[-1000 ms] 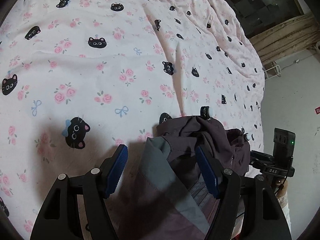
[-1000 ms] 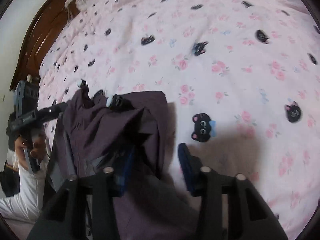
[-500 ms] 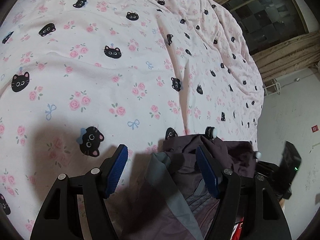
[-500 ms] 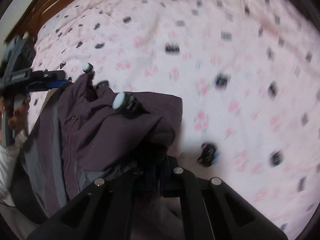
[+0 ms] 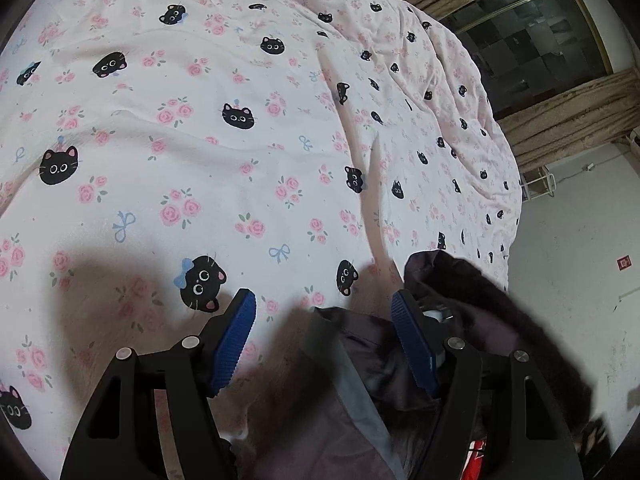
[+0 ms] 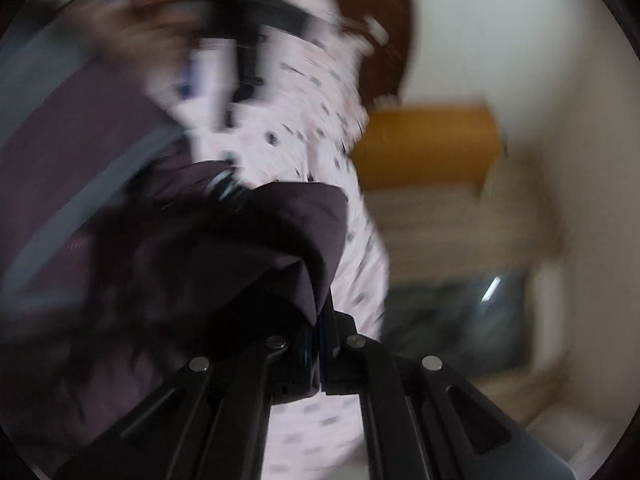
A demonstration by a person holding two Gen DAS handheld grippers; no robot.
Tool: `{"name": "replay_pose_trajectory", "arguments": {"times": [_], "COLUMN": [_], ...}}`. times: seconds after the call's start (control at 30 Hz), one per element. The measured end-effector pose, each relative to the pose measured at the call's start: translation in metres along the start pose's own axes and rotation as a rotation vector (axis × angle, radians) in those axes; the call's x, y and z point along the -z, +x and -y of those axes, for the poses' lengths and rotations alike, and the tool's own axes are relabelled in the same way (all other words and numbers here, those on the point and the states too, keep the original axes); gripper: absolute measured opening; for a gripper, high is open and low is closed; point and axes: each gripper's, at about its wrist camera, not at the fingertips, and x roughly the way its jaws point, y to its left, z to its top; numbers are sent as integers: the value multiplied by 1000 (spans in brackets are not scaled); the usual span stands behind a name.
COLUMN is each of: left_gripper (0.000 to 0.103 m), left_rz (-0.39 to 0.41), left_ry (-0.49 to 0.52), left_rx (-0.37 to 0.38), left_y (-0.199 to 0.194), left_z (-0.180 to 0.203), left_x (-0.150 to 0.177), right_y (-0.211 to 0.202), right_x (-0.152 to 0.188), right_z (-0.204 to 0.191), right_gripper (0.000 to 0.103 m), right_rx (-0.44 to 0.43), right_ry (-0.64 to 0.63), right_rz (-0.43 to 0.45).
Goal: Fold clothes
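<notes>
Now the right gripper (image 6: 320,320), gaping a second ago, has pinched a fold of the purple jacket (image 6: 248,248) and swings it up off the bed's near edge (image 5: 280,312), while the left gripper (image 5: 324,320) stays wide open above it, gripping nothing.

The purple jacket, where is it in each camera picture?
Left wrist view: the purple jacket lies at the bottom, between the open left gripper fingers.
Right wrist view: it fills the left and middle, pinched in the shut right gripper.
Shared landmark: the pink cat-print bedspread.
</notes>
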Motion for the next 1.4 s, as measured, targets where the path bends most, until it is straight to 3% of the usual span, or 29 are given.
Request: {"name": "replay_pose_trajectory", "arguments": {"times": [0.07,0.27,0.33,0.4,0.5,0.63,0.83,0.97,1.13,1.17,1.4], "left_gripper": [65,65,65,65,65,65,65,65,65,65,65], "left_rz": [-5,-42,-59,-77,-110,-137,-149,-150,-150,-150,-154], "left_ry": [19,138,193,245,286,272,246,241,247,248,253], "left_rx": [22,75,81,72,2,-22,-17,-18,-26,-26,-29], "left_y": [-2,-3,0,3,17,29,32,33,33,33,35], "left_z": [3,27,38,48,55,54,50,50,50,50,50], "left_x": [2,11,16,23,32,36,37,38,40,40,41], "right_y": [-20,-37,-43,-44,-44,-39,-17,19,54,58,57], "right_x": [-5,-4,-3,-2,-3,0,41,105,172,181,203], "right_z": [-38,-102,-122,-130,-129,-87,-4,28,17,11,-14], "right_gripper": [3,4,9,28,45,50,51,57,57,57,58], "right_rx": [12,-16,-25,-34,-61,-161,-350,-659,-1013,-1065,-1283], "right_ry": [-130,-244,-280,-268,-199,56,614,1166,1741,1820,2050], "right_rz": [50,101,118,115,96,31,-114,-185,-139,-125,-19]}}
